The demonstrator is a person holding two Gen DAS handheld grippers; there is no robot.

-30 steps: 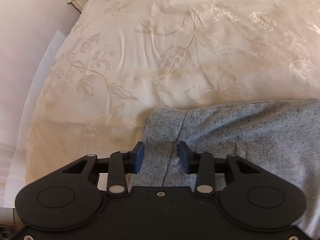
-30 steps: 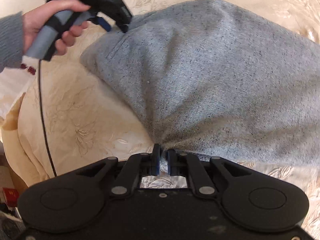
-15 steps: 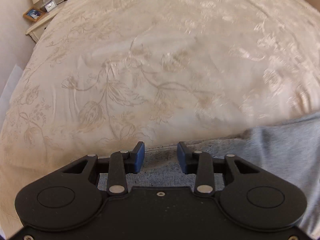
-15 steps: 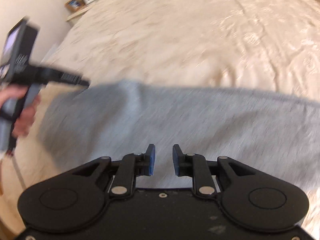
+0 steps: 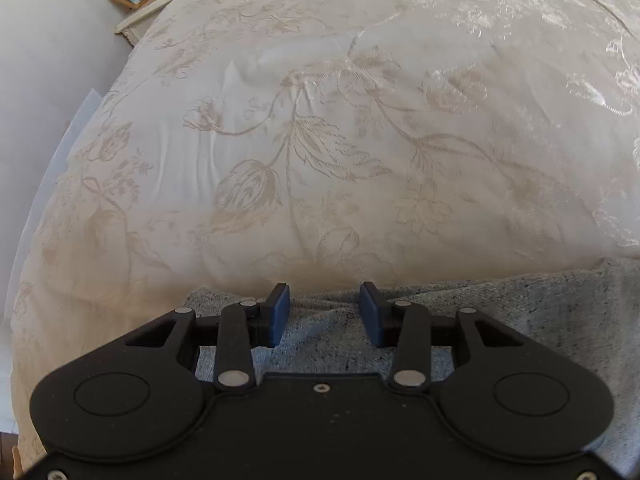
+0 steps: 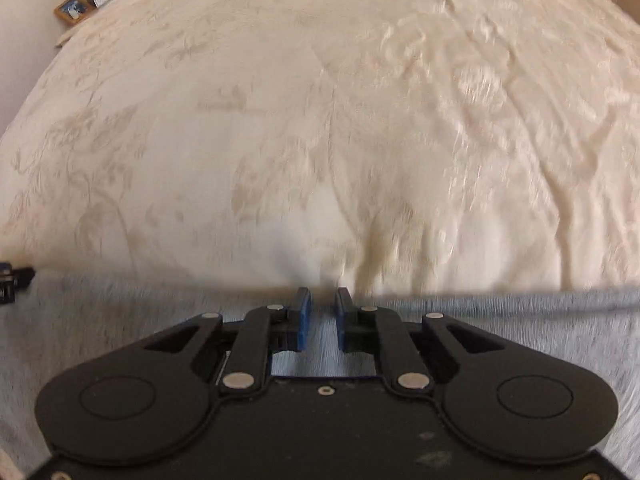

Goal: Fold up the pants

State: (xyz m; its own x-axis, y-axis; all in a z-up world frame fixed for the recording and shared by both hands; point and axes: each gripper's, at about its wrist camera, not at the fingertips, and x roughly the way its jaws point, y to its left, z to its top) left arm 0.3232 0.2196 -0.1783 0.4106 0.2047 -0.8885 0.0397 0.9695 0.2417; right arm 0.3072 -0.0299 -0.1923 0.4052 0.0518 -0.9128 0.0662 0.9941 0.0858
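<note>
Left wrist: we see our left gripper spread wide, gripping nothing, over the grey pants lying below and right of it on the floral bedspread | Right wrist: our right gripper narrow, closing, pads apart above blurred pants.

Bed: cream bedspread with a woven floral pattern.
On it: grey pants, lying along the near edge.
</note>
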